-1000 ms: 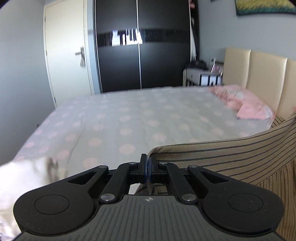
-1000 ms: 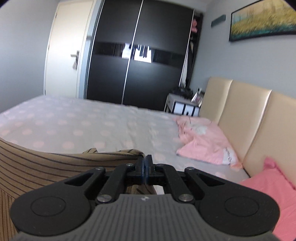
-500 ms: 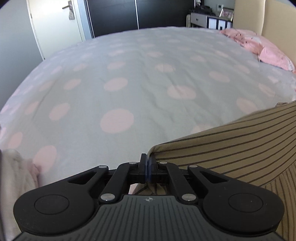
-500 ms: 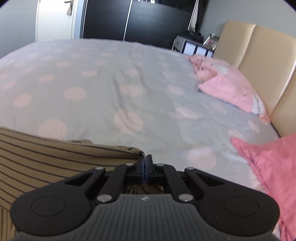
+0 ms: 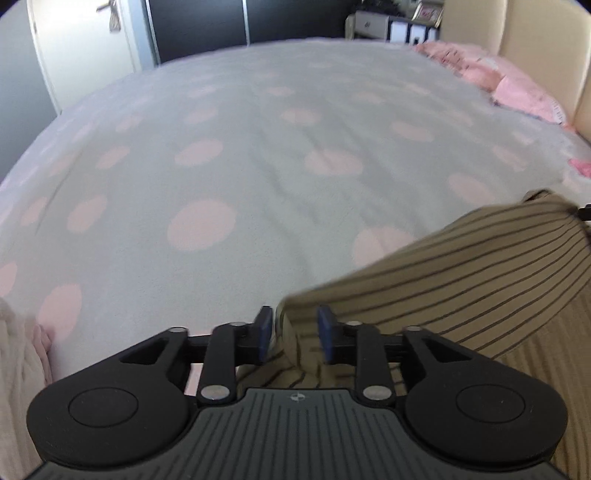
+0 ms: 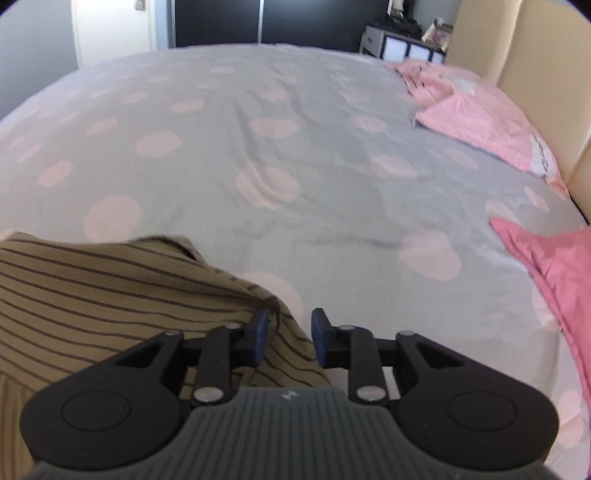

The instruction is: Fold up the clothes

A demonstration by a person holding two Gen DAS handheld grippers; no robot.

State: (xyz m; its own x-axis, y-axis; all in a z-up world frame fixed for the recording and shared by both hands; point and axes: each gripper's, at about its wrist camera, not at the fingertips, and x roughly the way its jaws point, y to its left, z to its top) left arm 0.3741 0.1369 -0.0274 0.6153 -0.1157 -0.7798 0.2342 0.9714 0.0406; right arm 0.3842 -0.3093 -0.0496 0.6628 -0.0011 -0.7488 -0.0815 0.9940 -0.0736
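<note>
One striped tan garment (image 5: 461, 273) is seen lying on the bed (image 5: 258, 147), at its near edge, spread between the two grippers. The bedcover is grey with pale pink dots.

Left gripper (image 5: 294, 332): the jaws have just been opening and are now set narrowly apart. The garment's left corner is seen between the two blue pads, but no pad is pressed on it (cloth released, lying loose).

Right gripper (image 6: 287, 334): the jaws have likewise just been opening and stand narrowly apart. The garment's right corner (image 6: 110, 295) lies in the gap, close against the left pad; no clamping is seen.

Items counted on the bed:
- Striped garment: one.
- Pink pillows by the headboard (image 6: 532, 55), far right: one pale pink pillow (image 6: 480, 122); one darker pink pillow (image 6: 554, 266) nearer, at the right edge.
- One pale, cream-coloured cloth (image 5: 18, 369) at the near left edge in the left wrist view (kind cannot be told).

Beyond the bed: one white door (image 5: 88, 48) at far left, one dark wardrobe (image 6: 280, 22) beside it, one small white bedside unit (image 6: 406, 46) at far right.
</note>
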